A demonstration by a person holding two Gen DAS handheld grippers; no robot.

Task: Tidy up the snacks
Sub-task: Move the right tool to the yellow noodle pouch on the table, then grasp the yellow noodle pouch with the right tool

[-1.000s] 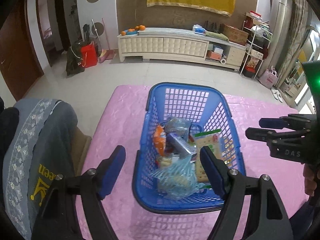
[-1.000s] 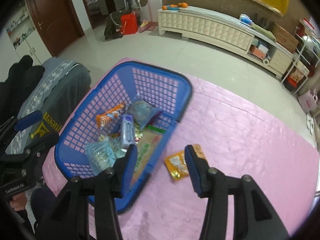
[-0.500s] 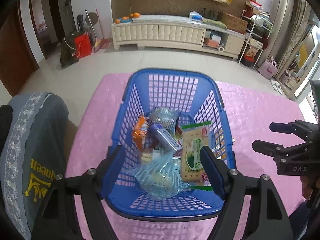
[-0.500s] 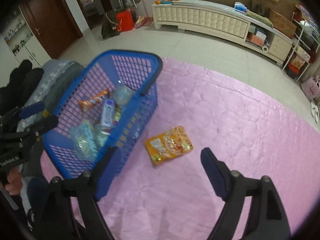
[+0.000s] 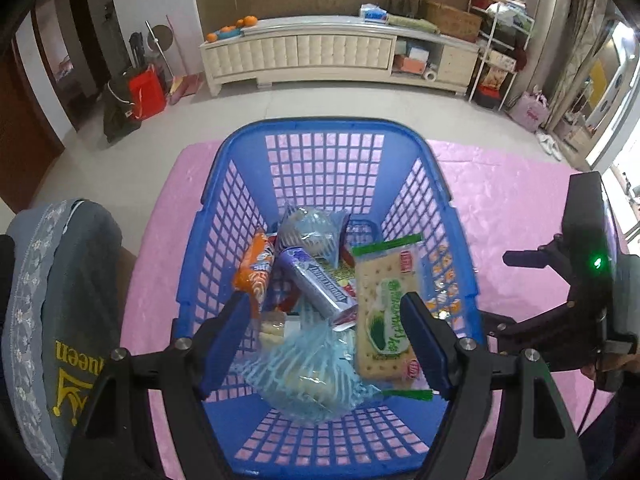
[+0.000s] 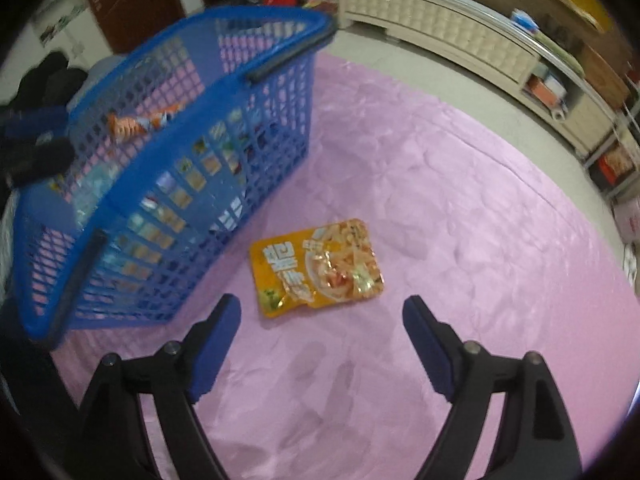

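Note:
A blue plastic basket (image 5: 320, 125) stands on the pink tablecloth (image 6: 480, 240). It holds an orange packet (image 5: 256, 270), a purple tube pack (image 5: 316, 286), a green cracker pack (image 5: 386, 312) and a clear bluish bag (image 5: 308, 372). My left gripper (image 5: 324, 340) hangs open just above these snacks, touching none. In the right wrist view a flat orange snack pouch (image 6: 316, 268) lies on the cloth beside the basket (image 6: 256, 128). My right gripper (image 6: 322, 338) stands wide open, low over the cloth, with the pouch just ahead of its fingertips. The right gripper (image 5: 580, 280) also shows in the left view.
A chair draped in grey cloth (image 5: 60, 320) stands against the table's left edge. Beyond the table's far edge lies bare floor with a long white cabinet (image 5: 320, 56). Open pink cloth stretches to the right of the pouch.
My right gripper's jaws spread much wider and it sank toward the cloth, swinging off the basket to the pouch. My left gripper moved in over the basket and came lower.

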